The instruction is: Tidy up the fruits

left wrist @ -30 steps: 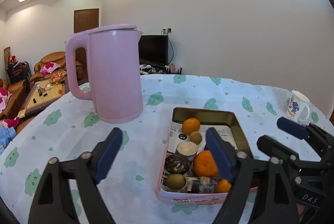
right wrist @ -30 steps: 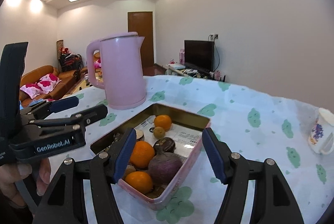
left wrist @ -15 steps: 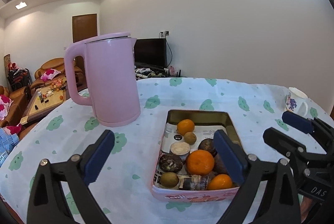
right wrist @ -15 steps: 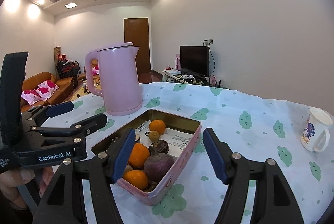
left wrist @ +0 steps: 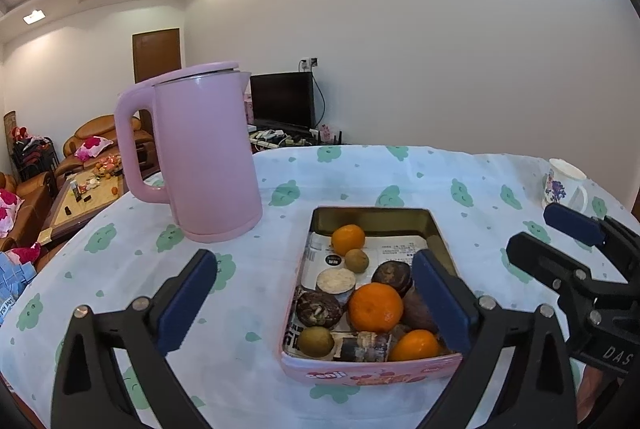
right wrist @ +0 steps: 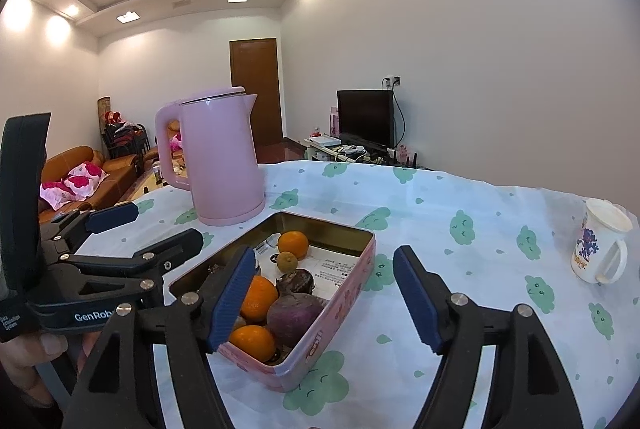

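Oranges (left wrist: 375,307) fill a pink tin (left wrist: 370,375); both claws are opening, empty.

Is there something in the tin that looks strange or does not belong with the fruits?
Yes. The pink tin holds oranges mixed with a beetroot, a small jar and printed papers. These are not fruit. Nothing looks spilled or damaged.
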Motion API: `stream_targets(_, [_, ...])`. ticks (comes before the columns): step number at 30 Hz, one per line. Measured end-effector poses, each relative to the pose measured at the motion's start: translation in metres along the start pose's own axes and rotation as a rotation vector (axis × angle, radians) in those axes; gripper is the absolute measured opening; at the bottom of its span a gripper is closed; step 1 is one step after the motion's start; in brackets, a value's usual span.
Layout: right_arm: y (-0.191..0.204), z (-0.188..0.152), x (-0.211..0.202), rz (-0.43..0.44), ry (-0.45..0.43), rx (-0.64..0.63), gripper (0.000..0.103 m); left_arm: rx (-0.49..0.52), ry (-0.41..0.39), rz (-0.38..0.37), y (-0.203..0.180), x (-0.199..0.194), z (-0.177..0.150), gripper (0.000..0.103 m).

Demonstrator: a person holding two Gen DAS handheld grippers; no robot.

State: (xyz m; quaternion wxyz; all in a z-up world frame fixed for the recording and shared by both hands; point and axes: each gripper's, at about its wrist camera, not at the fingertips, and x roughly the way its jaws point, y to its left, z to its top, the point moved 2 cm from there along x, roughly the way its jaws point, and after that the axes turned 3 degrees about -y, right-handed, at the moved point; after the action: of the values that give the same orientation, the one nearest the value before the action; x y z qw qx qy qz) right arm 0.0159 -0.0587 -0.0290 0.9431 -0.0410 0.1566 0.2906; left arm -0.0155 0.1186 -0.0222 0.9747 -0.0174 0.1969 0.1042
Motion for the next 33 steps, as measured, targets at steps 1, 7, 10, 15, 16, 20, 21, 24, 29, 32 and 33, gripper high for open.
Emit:
stream_targets(1, [0.0, 0.0, 0.0, 0.0, -0.002, 0.0, 0.073, 0.002, 0.001, -0.003, -0.001, 0.0, 0.0, 0.101])
stream_targets(7, [-0.004, -0.001, -0.003, -0.003, -0.008, 0.009, 0.073, 0.013, 0.001, 0.002, -0.004, -0.001, 0.0, 0.102])
stream_targets(10, [-0.006, 0.0, -0.005, -0.007, -0.013, 0.013, 0.073, 0.011, -0.006, 0.015, -0.004, -0.003, 0.001, 0.103])
stream_targets(15, [-0.009, 0.003, -0.009, -0.019, -0.03, 0.01, 0.073, 0.017, -0.014, 0.008, -0.007, -0.005, 0.003, 0.103])
stream_targets(16, [-0.009, 0.003, -0.01, -0.022, -0.033, 0.009, 0.073, 0.02, -0.012, 0.008, -0.008, -0.005, 0.003, 0.103])
stream_targets(20, [-0.012, 0.005, -0.013, -0.029, -0.039, 0.006, 0.073, 0.027, -0.008, 0.011, -0.011, -0.004, 0.003, 0.103])
stream_targets(21, [-0.012, 0.005, -0.014, -0.031, -0.04, 0.005, 0.073, 0.027, -0.005, 0.012, -0.011, -0.004, 0.003, 0.103])
stream_targets(24, [-0.012, 0.005, -0.015, -0.032, -0.043, 0.003, 0.073, 0.023, -0.001, 0.011, -0.011, -0.003, 0.003, 0.103])
stream_targets(29, [-0.013, 0.005, -0.016, -0.033, -0.043, 0.001, 0.073, 0.022, 0.013, 0.009, -0.011, -0.001, 0.002, 0.103])
stream_targets(32, [-0.014, 0.005, -0.016, -0.034, -0.044, 0.0, 0.073, 0.023, 0.022, 0.012, -0.011, 0.002, 0.001, 0.103])
stream_targets(33, [-0.014, 0.005, -0.017, -0.035, -0.044, -0.001, 0.073, 0.022, 0.027, 0.012, -0.011, 0.003, 0.0, 0.103])
